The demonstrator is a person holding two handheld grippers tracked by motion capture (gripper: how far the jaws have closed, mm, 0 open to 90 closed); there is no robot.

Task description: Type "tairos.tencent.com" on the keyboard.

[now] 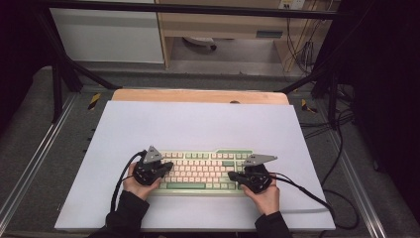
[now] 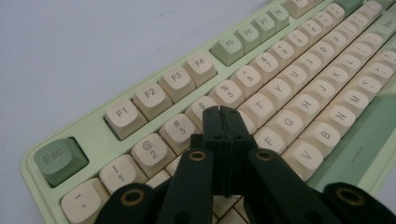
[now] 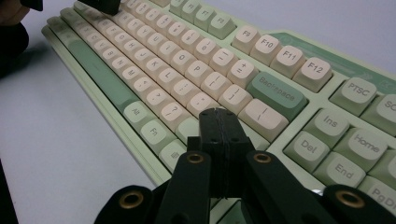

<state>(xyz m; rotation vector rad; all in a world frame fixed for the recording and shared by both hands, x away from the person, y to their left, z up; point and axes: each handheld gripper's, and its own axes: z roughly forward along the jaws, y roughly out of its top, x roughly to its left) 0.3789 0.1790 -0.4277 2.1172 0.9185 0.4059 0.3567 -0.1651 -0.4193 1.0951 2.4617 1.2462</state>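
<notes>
Both grippers sit over the keyboard (image 1: 203, 171) in the high view: the left gripper (image 1: 167, 166) at lower centre-left, over the board's left end, and the right gripper (image 1: 232, 175) at lower centre-right, over its right part, each tip pointing inward toward the other. That keyboard, pale green with cream keys, lies on the white mat (image 1: 198, 124) near the bottom edge of the frame, its long axis running left to right across the picture, its space bar side toward the person and its function row toward the top of the frame; each hand is nearer its own end. In the left gripper view, the left gripper (image 2: 223, 112) has its jaws pressed together with nothing between them, the tip low over the number and letter rows just past the 3 key, whether it touches a key I cannot tell; the board runs from lower left to upper right, with Esc (image 2: 60, 160) at lower left. In the right gripper view, the right gripper (image 3: 218, 114) is likewise closed and empty, its tip just over the cream keys below Backspace (image 3: 276, 95); the board stretches away to the upper left, where the other gripper shows at the top edge. My judgement is that any coming press goes straight down, since keys lie directly under both tips.
</notes>
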